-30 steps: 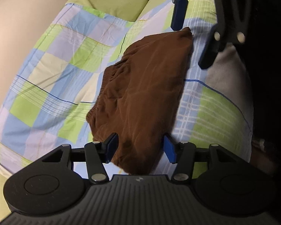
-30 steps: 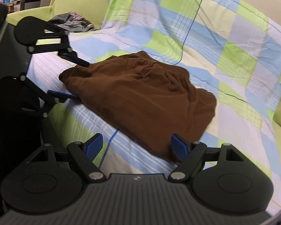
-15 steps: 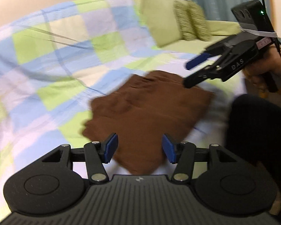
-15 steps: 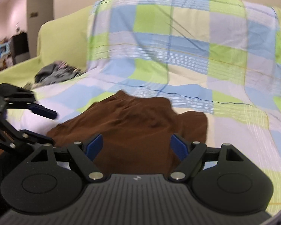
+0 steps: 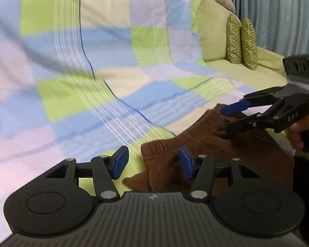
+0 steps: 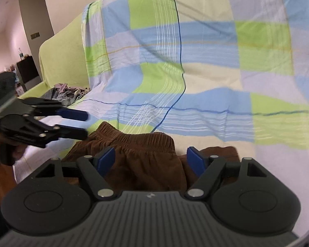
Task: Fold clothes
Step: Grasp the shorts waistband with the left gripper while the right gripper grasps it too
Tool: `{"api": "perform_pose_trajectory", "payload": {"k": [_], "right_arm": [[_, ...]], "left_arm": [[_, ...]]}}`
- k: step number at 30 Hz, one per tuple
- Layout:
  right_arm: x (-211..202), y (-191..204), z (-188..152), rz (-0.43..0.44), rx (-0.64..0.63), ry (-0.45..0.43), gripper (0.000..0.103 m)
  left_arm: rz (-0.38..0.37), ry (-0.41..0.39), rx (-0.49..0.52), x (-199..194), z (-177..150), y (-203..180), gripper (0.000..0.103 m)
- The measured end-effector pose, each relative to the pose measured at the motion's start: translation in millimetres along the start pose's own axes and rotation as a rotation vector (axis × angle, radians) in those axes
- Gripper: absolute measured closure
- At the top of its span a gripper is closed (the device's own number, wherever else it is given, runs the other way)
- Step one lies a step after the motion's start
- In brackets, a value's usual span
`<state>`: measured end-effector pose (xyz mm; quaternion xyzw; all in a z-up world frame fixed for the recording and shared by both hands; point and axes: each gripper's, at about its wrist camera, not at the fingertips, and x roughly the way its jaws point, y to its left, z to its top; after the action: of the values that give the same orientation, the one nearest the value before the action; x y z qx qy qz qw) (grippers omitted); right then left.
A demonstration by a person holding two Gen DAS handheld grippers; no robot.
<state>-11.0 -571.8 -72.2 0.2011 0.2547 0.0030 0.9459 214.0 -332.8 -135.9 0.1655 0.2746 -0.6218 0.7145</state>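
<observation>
Here the brown corduroy-like shorts with a gathered elastic waistband (image 6: 133,154) are seen lying flat on the checked blue, green and lilac sheet (image 6: 195,78) that covers the green sofa (image 5: 216,30), directly ahead of and below both grippers. The waistband runs roughly crosswise in the right wrist view, with the legs drawn back towards the person; part of the cloth is hidden under the gripper bodies.

The left gripper (image 5: 152,162) is held with its jaws partly apart, nothing pressed between them, the left end of the waistband lying just past the pads. The right gripper (image 6: 149,160) stands wider, its jaws having just been closing a little; the waistband's middle shows between them, but the pads are not seen pressing on it. Each gripper is judged about equally near its own end of the band.

The fabric looks soft, wrinkled and already doubled in places, so a pinch at the ribbed band is judged the firmer hold. A loose grey garment heap (image 6: 65,90) lies well apart on the sofa.
</observation>
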Motion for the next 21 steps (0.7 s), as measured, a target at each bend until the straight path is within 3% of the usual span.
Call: {"api": "perform_pose_trajectory", "payload": {"k": [4, 8, 10, 11, 14, 18, 21], "right_arm": [[21.7, -22.8, 3.2, 0.058, 0.088, 0.044, 0.035], [34.2, -38.7, 2.7, 0.099, 0.167, 0.072, 0.049], [35.0, -38.3, 2.7, 0.112, 0.176, 0.077, 0.056], [34.5, -37.6, 2.0, 0.114, 0.173, 0.078, 0.065], [30.9, -30.5, 0.7, 0.085, 0.13, 0.065, 0.074], [17.5, 1.2, 3.7, 0.031, -0.043, 0.022, 0.077], [5.8, 7.8, 5.9, 0.05, -0.068, -0.007, 0.079]], "left_arm": [[-0.076, 0.041, -0.023, 20.4, 4.1, 14.6, 0.045], [-0.099, 0.044, -0.041, 22.9, 3.1, 17.2, 0.045], [-0.103, 0.04, -0.036, 22.1, 1.8, 15.6, 0.05], [-0.119, 0.036, -0.025, 20.9, 1.6, 11.6, 0.061], [-0.074, 0.008, 0.029, 16.9, 3.0, -4.1, 0.064], [-0.031, -0.047, 0.043, -4.3, -4.8, -21.1, 0.07], [-0.004, -0.094, 0.05, -20.4, -9.4, -32.3, 0.072]]}}
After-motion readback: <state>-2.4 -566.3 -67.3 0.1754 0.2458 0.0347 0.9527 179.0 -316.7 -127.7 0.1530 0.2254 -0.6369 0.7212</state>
